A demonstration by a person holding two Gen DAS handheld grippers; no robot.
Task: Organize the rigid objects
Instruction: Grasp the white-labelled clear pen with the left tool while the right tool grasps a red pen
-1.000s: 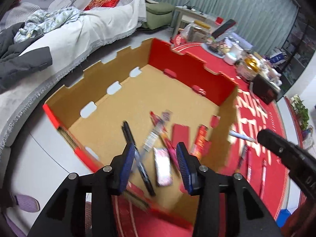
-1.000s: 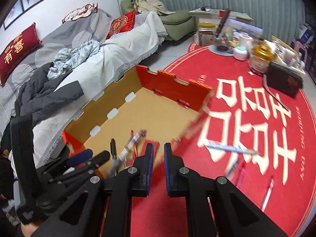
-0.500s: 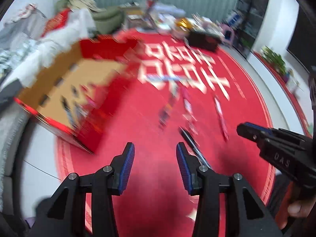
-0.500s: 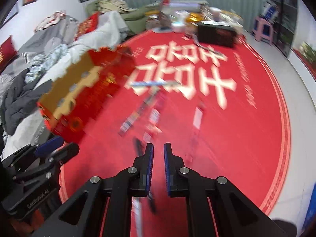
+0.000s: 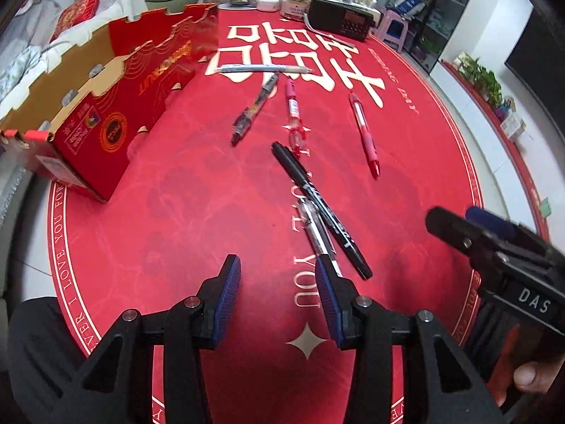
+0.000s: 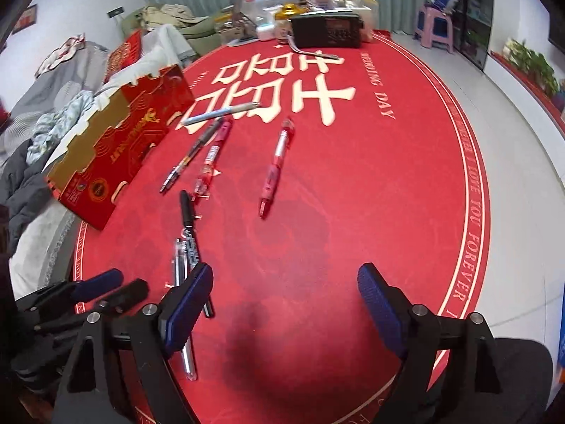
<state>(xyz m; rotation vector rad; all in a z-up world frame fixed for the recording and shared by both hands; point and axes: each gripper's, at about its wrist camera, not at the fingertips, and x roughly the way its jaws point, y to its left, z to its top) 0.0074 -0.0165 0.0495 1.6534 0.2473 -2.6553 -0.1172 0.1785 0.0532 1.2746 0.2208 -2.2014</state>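
Several pens lie loose on the round red mat [image 5: 197, 212]. A black marker [image 5: 319, 208] lies across a clear pen [image 5: 319, 235] just ahead of my left gripper [image 5: 278, 298], which is open and empty. Farther off lie a black pen [image 5: 254, 107], a clear-red pen [image 5: 293, 116], a red pen [image 5: 363, 134] and a white pen [image 5: 261, 68]. My right gripper [image 6: 282, 305] is open wide and empty; the marker [image 6: 189, 226] and clear pen [image 6: 183, 282] run under its left finger. The red cardboard box [image 5: 116, 102] stands at the left.
A black radio [image 5: 340, 17], jars and small items crowd the mat's far edge. A sofa with clothes [image 6: 53, 106] lies left of the box [image 6: 116, 141]. White floor surrounds the mat; a pink stool [image 6: 436, 30] and plants stand at the right.
Both grippers swung away from the box to the pens on the mat. The right gripper went from shut to wide open. The left stayed open.
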